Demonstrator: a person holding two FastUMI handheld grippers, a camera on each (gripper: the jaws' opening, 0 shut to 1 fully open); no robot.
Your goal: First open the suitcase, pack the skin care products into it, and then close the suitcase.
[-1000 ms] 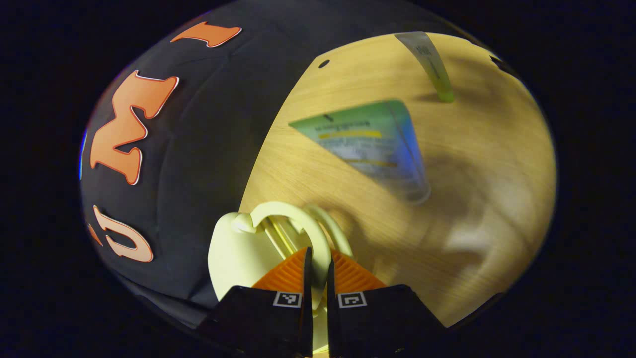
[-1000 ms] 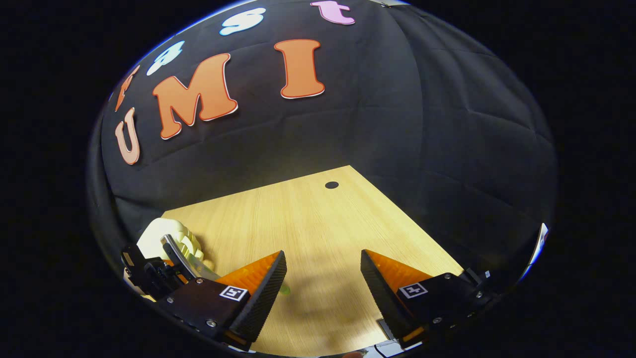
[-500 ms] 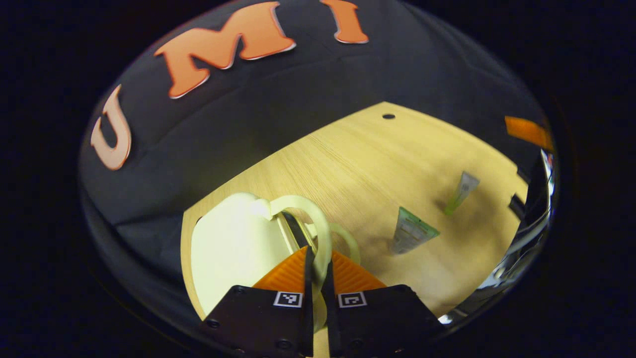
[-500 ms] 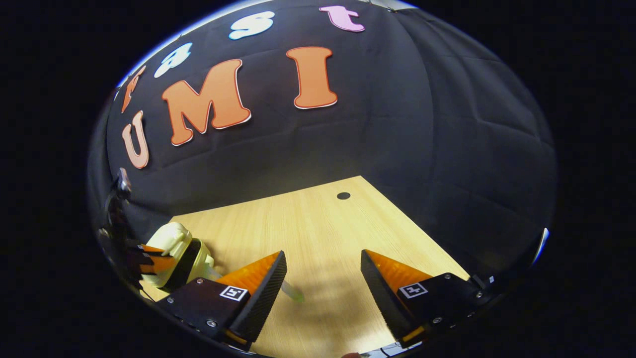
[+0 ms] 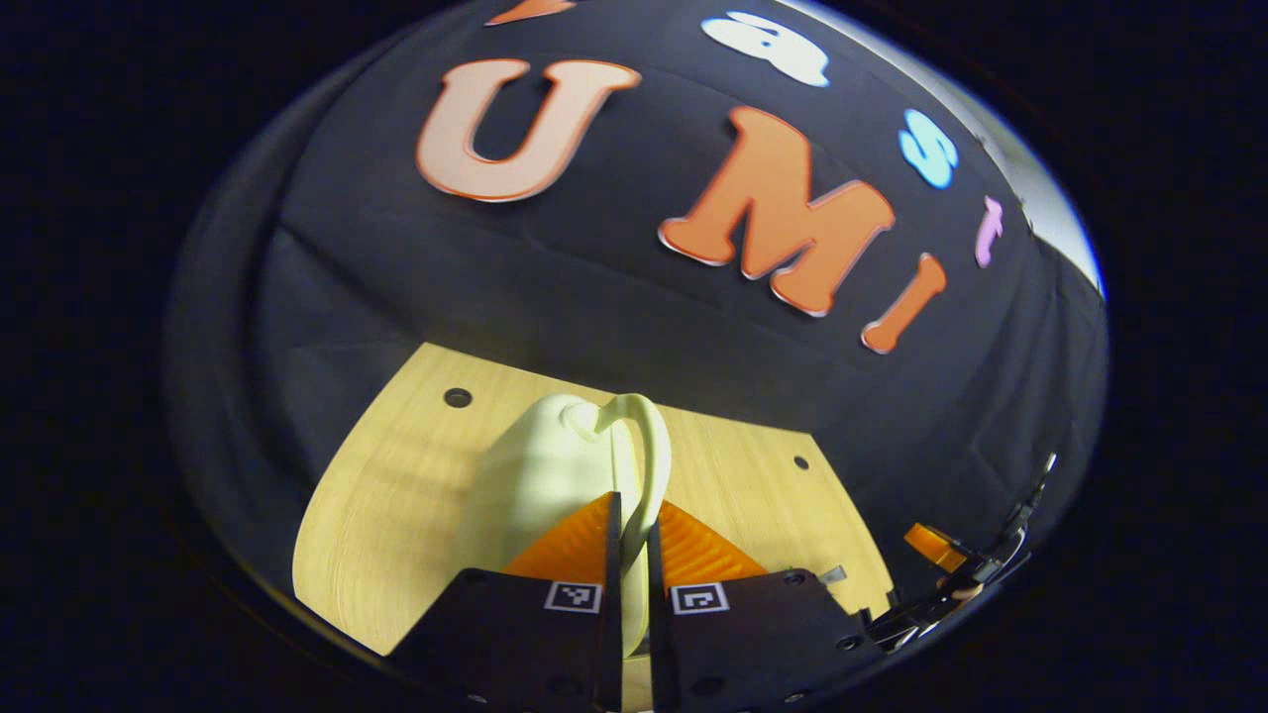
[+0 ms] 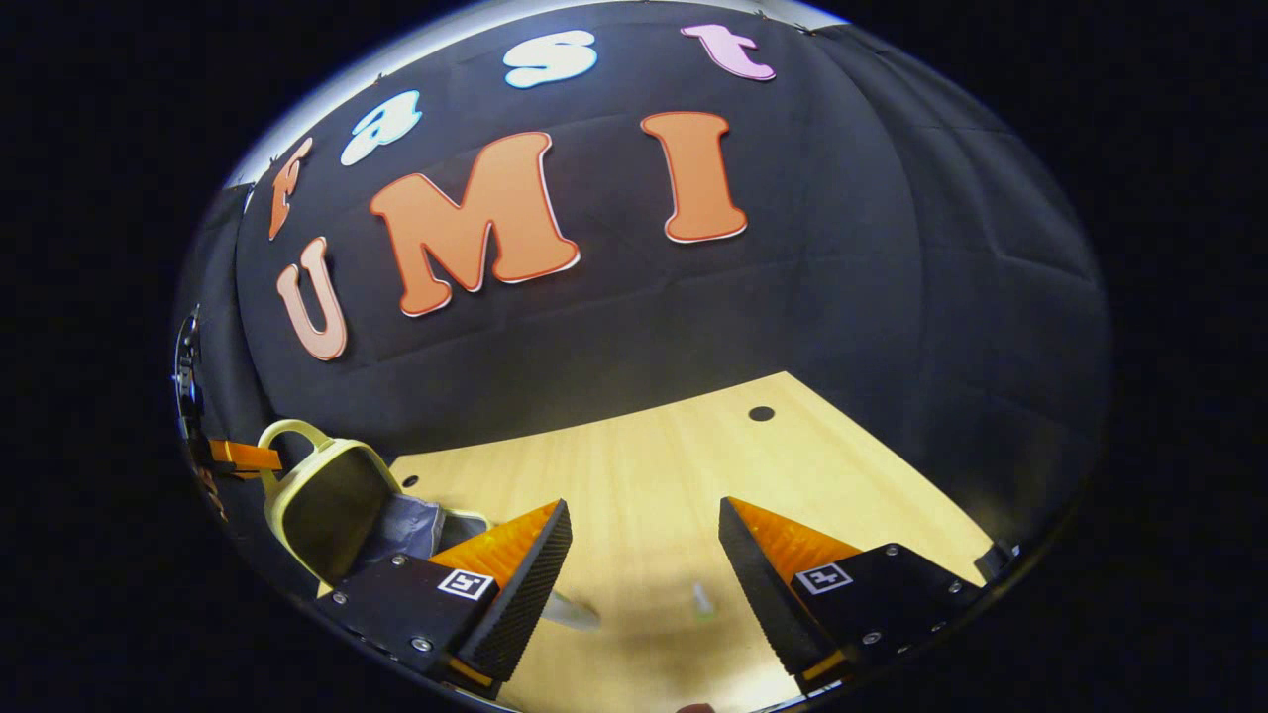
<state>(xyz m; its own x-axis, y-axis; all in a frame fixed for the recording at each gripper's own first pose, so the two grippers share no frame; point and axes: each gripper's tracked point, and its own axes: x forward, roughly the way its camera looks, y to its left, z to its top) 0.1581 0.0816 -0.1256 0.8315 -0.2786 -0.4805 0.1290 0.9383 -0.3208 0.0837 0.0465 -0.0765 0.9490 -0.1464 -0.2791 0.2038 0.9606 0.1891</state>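
My left gripper (image 5: 632, 500) is shut on the looped handle (image 5: 646, 446) of the pale yellow suitcase lid (image 5: 535, 485), which stands raised and edge-on before the camera. In the right gripper view the suitcase (image 6: 317, 505) sits at the far left with its lid upright, its dark inside facing me and a grey lining (image 6: 406, 525) in the base. The left gripper (image 6: 243, 456) holds the handle there. My right gripper (image 6: 644, 555) hangs open over the table with nothing between its fingers. A tube (image 6: 575, 614) lies partly behind its left finger, and a small tube (image 6: 701, 599) lies between the fingers.
The light wooden table (image 6: 674, 465) has a small round hole (image 6: 761, 413) near its far corner and another hole (image 5: 457, 397) left of the suitcase. Black cloth walls close the table at the back and on both sides. The right gripper (image 5: 936, 547) shows at the far right.
The left gripper has swung the lid up by its handle, so the suitcase has gone from nearly shut to open. The tubes have left the left gripper view. The right gripper stays open, tilted up slightly.
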